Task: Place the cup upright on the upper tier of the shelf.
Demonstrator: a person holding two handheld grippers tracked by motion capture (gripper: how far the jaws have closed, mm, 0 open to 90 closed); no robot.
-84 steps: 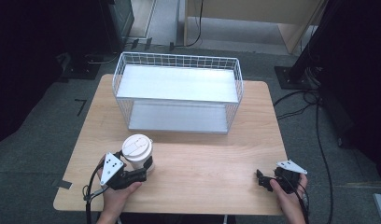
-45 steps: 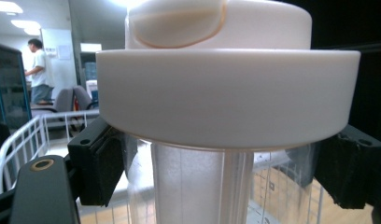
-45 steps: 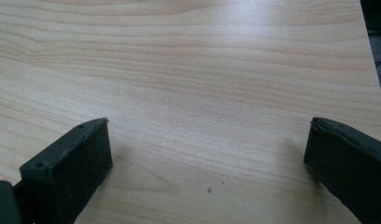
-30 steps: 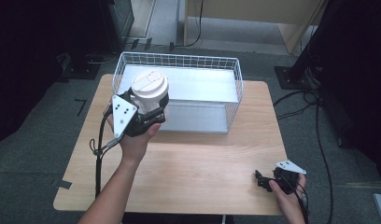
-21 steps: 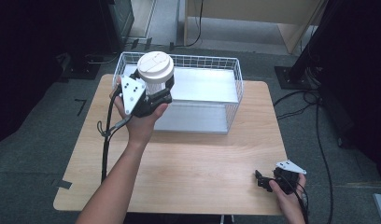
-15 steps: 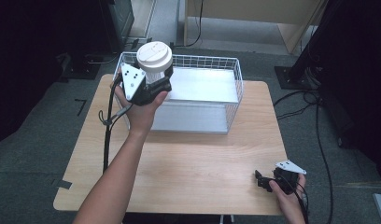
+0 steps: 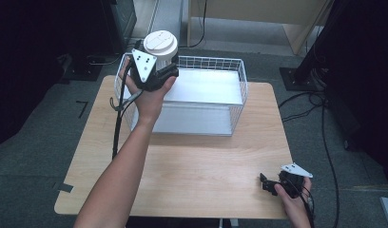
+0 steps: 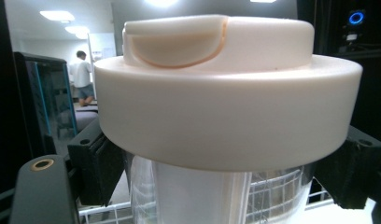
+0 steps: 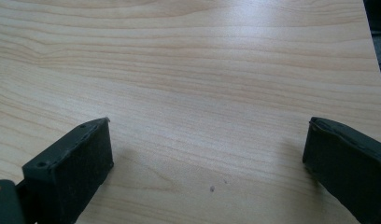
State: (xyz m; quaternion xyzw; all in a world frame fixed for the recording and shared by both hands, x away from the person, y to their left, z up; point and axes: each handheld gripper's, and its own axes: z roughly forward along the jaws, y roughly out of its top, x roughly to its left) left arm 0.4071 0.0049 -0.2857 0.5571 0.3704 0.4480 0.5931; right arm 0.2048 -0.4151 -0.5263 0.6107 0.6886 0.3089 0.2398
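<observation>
My left gripper (image 7: 160, 71) is clamped on a clear plastic cup with a cream flip-top lid (image 7: 160, 44), its jaws pressing the cup wall just under the lid; I hold it upright above the far left corner of the white wire basket (image 7: 232, 107) on the pale wooden bench (image 7: 192, 180). My right gripper (image 7: 269, 183) rests near the bench's near right corner, jaws spread wide with nothing between them.

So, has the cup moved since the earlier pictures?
Yes. The cup, held by the left gripper, has gone from the table's near left part up and away, and is now above the wire basket's far left corner.
</observation>
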